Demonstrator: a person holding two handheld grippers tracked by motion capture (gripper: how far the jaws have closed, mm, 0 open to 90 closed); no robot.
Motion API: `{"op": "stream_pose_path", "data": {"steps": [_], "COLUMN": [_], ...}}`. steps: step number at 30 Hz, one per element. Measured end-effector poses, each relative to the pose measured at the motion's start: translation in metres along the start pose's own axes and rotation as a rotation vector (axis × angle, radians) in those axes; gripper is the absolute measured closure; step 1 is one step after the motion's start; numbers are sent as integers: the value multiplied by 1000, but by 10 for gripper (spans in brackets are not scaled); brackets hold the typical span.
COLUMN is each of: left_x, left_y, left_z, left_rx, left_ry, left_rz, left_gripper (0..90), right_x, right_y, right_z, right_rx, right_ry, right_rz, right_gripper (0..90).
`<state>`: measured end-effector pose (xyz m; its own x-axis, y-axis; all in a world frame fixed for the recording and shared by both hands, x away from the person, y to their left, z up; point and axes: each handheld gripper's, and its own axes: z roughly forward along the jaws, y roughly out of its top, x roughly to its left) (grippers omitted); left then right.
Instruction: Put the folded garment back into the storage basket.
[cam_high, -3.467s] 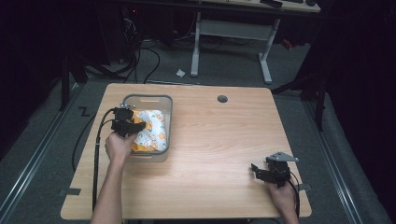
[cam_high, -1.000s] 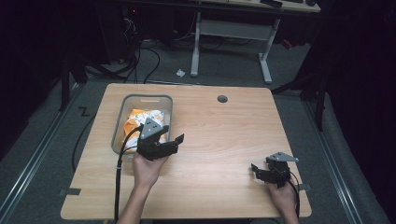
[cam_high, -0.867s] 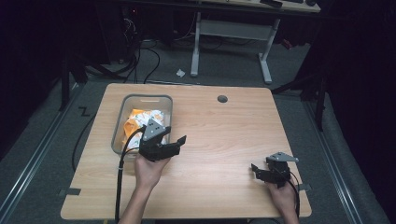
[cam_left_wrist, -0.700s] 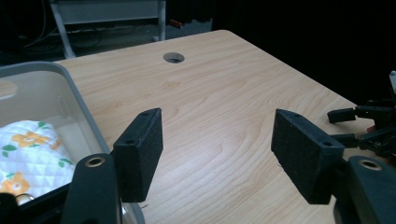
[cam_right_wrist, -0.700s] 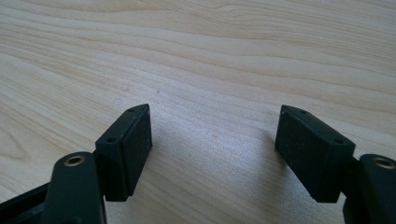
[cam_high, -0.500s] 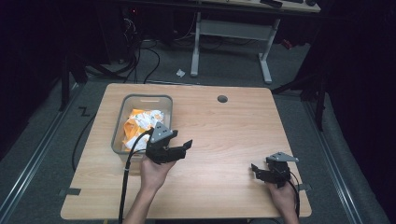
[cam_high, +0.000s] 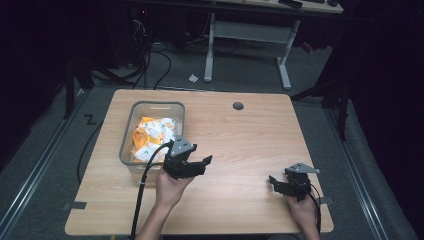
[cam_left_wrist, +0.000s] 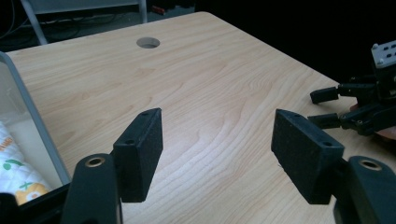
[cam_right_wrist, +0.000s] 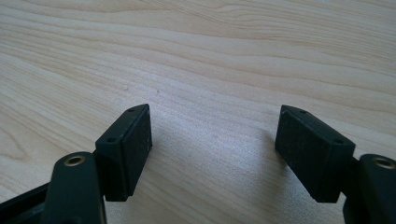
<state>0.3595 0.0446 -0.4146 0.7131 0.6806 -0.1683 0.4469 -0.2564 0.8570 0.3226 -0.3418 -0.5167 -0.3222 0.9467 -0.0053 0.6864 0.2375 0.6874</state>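
Observation:
A clear plastic bin (cam_high: 127, 136) stands on the left half of the wooden table, with a crumpled white and orange cloth (cam_high: 152, 136) inside it. My left gripper (cam_high: 202, 165) hovers just right of the bin's near corner, open and empty. In the left gripper view, the left gripper (cam_left_wrist: 217, 126) frames bare wood, with the bin wall (cam_left_wrist: 33, 126) and a bit of cloth (cam_left_wrist: 11, 163) at the left. My right gripper (cam_high: 273, 182) rests low near the table's front right, open with nothing between its fingers. In the right gripper view, the right gripper (cam_right_wrist: 215, 126) faces plain tabletop.
A round cable hole (cam_high: 238, 106) sits near the table's (cam_high: 260, 145) far edge. The right gripper (cam_left_wrist: 324, 106) shows at the far right in the left gripper view. Beyond the table, a desk frame and cables lie on the dark floor.
My left gripper has come out of the bin, leaving the cloth there, and has drifted right and slightly down over the table. The right gripper has stayed still.

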Motion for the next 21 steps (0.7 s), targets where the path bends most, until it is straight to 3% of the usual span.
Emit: {"op": "stream_pose_path", "data": {"steps": [2,4,10,17,21], "left_x": [-1,-2,-7,-6,-8], "left_y": [-1,-2,-5,-6,-6], "left_z": [1,3,11,13,14], "left_rx": [-4,0,5,3,10], "left_ry": [-21,-11,-37,-41,-34], "left_rz": [-13,2,-8,-21,-9], "left_gripper": [343,343,344,345,345], "right_x": [0,0,0,0,0], "right_y": [0,0,0,0,0], "right_z": [0,0,0,0,0], "right_rx": [-1,-1,-1,-1,0], "right_ry": [-1,-1,-1,0,0], "right_rz": [-2,-2,-2,-2,0], "right_gripper": [277,276,277,276,276]}}
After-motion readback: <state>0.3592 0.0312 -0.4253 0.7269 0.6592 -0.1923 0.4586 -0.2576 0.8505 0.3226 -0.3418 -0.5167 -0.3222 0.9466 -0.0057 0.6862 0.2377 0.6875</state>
